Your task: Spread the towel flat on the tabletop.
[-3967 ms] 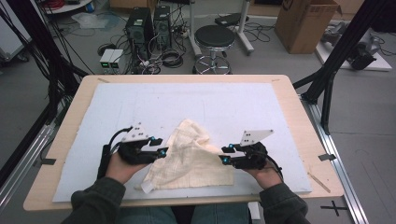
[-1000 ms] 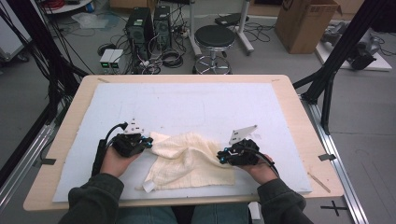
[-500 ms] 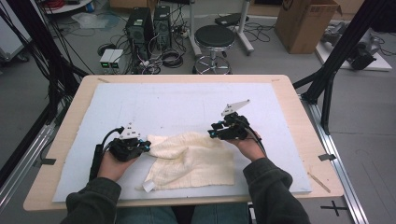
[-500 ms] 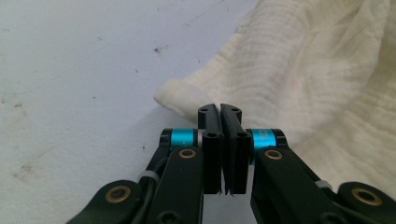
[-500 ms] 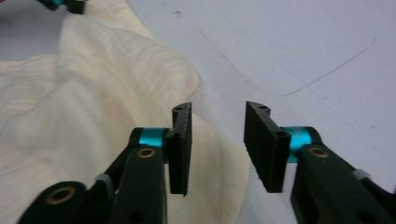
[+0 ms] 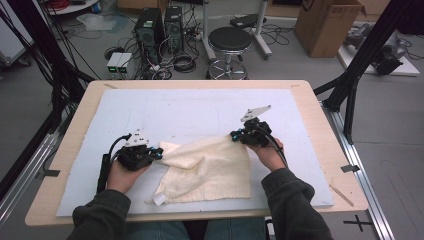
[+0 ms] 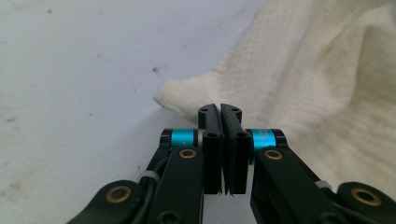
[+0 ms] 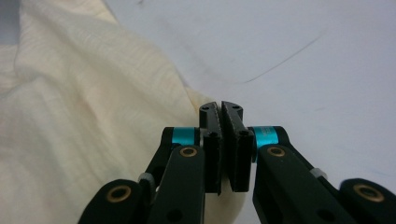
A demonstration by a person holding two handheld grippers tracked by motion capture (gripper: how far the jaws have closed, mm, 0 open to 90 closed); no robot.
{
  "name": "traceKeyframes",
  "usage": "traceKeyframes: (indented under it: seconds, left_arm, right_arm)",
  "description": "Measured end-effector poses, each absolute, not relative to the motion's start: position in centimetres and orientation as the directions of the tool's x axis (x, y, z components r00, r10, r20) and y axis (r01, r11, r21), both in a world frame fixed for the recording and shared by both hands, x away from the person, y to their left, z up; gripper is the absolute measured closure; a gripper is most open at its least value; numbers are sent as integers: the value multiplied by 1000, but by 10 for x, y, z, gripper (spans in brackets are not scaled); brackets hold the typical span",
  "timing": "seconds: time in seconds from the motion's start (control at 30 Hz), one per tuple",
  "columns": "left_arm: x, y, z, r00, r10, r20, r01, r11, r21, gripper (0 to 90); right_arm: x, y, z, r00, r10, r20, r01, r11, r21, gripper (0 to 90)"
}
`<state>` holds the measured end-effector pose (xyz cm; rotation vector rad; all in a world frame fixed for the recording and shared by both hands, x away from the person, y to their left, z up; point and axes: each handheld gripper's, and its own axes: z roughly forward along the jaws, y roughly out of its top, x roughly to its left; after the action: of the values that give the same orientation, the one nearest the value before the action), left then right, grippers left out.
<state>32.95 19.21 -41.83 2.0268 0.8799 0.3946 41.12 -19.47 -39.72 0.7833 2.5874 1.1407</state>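
Note:
A cream cloth (image 6: 210,167) lies rumpled on the pale blue mat (image 6: 190,110), near the front of the table. My left gripper (image 6: 159,153) is at the cloth's left corner. In the left gripper view its jaws (image 7: 219,109) are pressed together on the rolled edge of the cloth (image 7: 327,70). My right gripper (image 6: 234,135) is at the far right corner. Its jaws (image 8: 220,106) have just closed and now pinch the edge of the cloth (image 8: 70,116). A label tab sticks out at the cloth's near left corner.
The mat covers most of the wooden table (image 6: 320,125), with bare mat beyond the cloth. A thin wooden stick (image 6: 340,194) lies by the right edge. On the floor behind stand a stool (image 6: 229,39), computer towers (image 6: 160,25) and a cardboard box (image 6: 327,25). A black frame leg (image 6: 350,95) rises at the right.
My right gripper moved away from me and slightly left, from the cloth's near right side to its far right corner, and the cloth there now lies flatter. The left gripper stayed put.

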Motion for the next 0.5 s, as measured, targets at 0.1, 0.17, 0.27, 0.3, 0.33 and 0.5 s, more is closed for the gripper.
traceKeyframes:
  seconds: [0.1, 0.17, 0.27, 0.3, 0.33, 0.5]
  left_arm:
    - [330, 184, -418, 718, 695, -34, 429, -403, 809, 871]
    - [328, 180, -418, 727, 687, -17, 425, -431, 796, 871]
    - [327, 180, -420, 726, 688, -16, 428, -434, 793, 871]
    - [327, 180, -420, 724, 690, -21, 433, -431, 792, 871]
    - [327, 181, -421, 725, 688, -17, 435, -439, 786, 871]
    - [327, 180, -423, 720, 694, -14, 440, -441, 782, 870]
  right_arm:
    - [397, -203, -383, -814, 578, -53, 346, 556, 756, 865]
    - [390, -202, -386, -831, 554, -52, 352, 596, 722, 859]
    - [381, -200, -403, -856, 517, -18, 371, 637, 676, 850]
    - [379, -201, -413, -858, 513, 25, 403, 641, 653, 827]
    - [379, -202, -421, -858, 509, 64, 427, 641, 637, 798]
    - [374, -211, -422, -852, 514, 99, 436, 594, 675, 666]
